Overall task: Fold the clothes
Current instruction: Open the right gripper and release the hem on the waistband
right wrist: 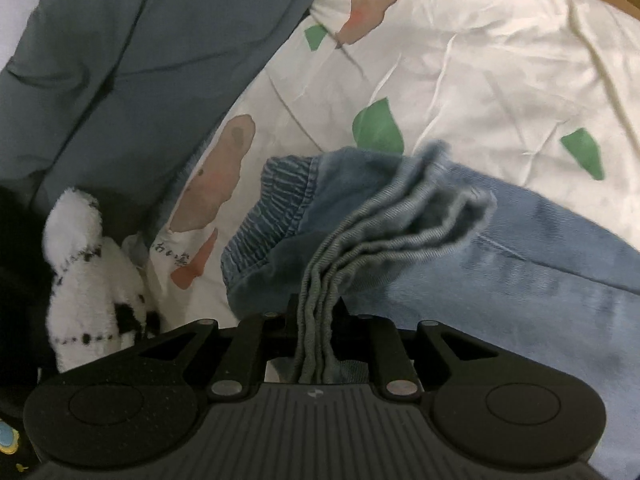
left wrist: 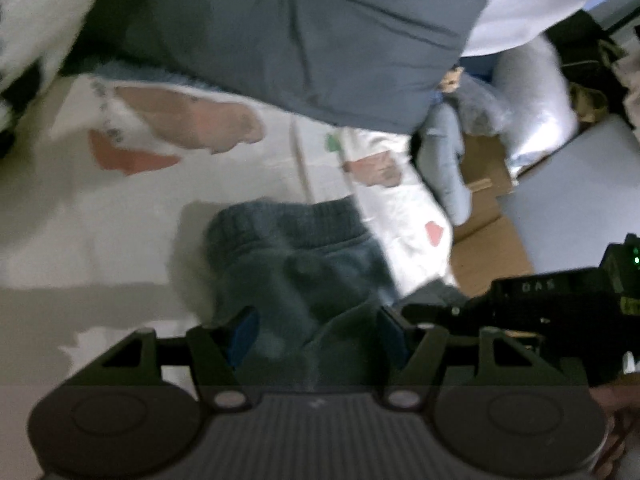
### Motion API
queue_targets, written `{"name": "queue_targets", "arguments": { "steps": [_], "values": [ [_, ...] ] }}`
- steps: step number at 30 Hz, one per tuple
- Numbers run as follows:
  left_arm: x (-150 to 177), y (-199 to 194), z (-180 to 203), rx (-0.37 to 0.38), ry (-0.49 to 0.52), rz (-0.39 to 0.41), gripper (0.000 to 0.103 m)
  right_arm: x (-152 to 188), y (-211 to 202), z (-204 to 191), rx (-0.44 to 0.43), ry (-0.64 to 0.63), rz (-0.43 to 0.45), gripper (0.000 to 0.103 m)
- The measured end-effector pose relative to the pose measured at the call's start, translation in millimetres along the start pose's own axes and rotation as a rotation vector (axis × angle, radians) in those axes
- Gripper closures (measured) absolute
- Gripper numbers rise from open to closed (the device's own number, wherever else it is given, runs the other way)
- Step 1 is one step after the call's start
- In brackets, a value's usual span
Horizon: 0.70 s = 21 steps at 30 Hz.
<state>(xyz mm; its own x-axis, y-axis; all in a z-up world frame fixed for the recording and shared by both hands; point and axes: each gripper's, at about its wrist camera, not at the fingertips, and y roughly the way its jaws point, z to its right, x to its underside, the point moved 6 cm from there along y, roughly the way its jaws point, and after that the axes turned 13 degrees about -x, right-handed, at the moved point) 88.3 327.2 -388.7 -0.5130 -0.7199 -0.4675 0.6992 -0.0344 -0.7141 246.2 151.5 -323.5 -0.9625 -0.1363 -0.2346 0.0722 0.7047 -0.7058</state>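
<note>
Blue denim jeans (right wrist: 500, 264) lie partly folded on a white bedsheet (right wrist: 480, 80) printed with green, red and brown shapes. Their elastic waistband (right wrist: 276, 208) faces the far left. My right gripper (right wrist: 318, 304) is shut on a bunched stack of the jeans' layered edges (right wrist: 400, 224), held just above the rest of the garment. In the left wrist view the jeans (left wrist: 296, 256) sit between the fingers of my left gripper (left wrist: 316, 320), whose jaws stand wide apart around the fabric. The right gripper's black body (left wrist: 560, 304) shows at the right edge.
A grey-blue pillow (right wrist: 120, 60) lies at the far left, also seen in the left wrist view (left wrist: 312, 32). A white and black plush toy (right wrist: 88, 264) sits left of the jeans. Cardboard (left wrist: 488, 208) and pale bags (left wrist: 536, 92) lie on the floor beside the bed.
</note>
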Motion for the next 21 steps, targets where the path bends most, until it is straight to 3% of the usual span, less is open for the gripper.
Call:
{"name": "queue_targets", "arguments": {
  "steps": [3,10,16,21],
  "values": [
    [2,-2,-9,-0.038,0.010,-0.002,0.036,1,15,-3,-0.049,0.014,0.008,0.071],
    [5,-10,-13,-0.075,0.022,0.007,0.036,7,10,-27,-0.177,0.011,0.042,0.068],
    [7,-23,-17,-0.083,0.005,0.028,0.036,7,-20,-17,-0.158,-0.044,0.075,0.066],
    [8,-32,-19,-0.092,0.000,0.023,0.035,2,-30,14,-0.077,-0.084,0.075,0.066]
  ]
}}
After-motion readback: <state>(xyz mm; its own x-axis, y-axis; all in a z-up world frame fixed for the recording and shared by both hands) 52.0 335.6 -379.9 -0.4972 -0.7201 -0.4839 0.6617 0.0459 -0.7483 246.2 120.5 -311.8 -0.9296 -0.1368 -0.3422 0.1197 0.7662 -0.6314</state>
